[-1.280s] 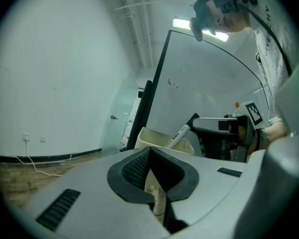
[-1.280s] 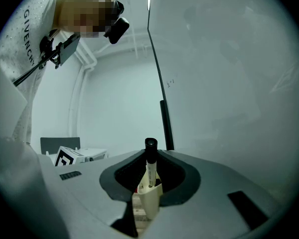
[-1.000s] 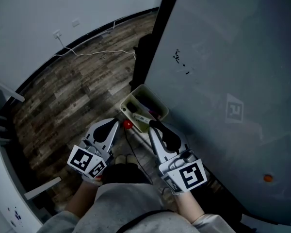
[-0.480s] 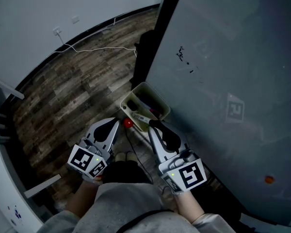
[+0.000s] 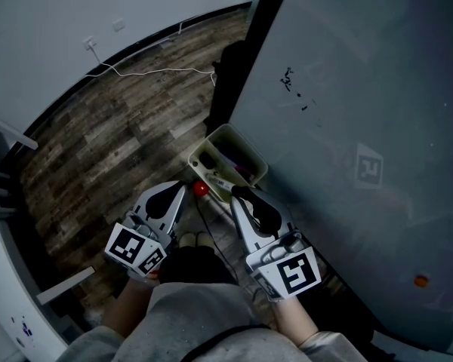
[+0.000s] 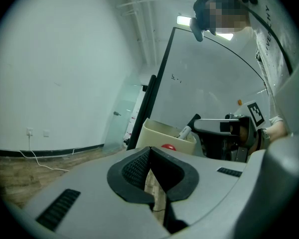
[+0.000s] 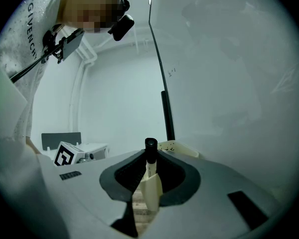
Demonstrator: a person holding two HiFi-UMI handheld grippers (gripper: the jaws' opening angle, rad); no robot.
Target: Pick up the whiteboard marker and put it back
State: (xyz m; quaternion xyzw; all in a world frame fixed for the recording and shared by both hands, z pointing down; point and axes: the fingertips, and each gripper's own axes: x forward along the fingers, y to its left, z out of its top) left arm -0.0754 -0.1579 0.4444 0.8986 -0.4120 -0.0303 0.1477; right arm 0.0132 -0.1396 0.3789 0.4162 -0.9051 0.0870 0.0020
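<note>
Both forearms reach forward side by side, low before the body. The left gripper (image 5: pixel 178 194) has its jaws together on nothing. The right gripper (image 5: pixel 238 194) is clamped on the marker (image 7: pixel 149 159), at the near rim of the bin (image 5: pixel 209 143) by the whiteboard (image 5: pixel 362 89).

The person held one gripper in each hand, side by side, low in front of the body. Both grippers pointed forward, away from the person. The left gripper (image 5: pixel 180 191) had its jaws pressed together at the tips, with nothing between them. The right gripper (image 5: pixel 238 194) had its jaws squeezed on a whiteboard marker (image 7: pixel 150 151), whose black end stuck out past the tips. The left hand (image 5: pixel 145 279) and the right hand (image 5: pixel 285 309) sat just behind the grippers' cubes. The two forearms reached out a little apart.
</note>
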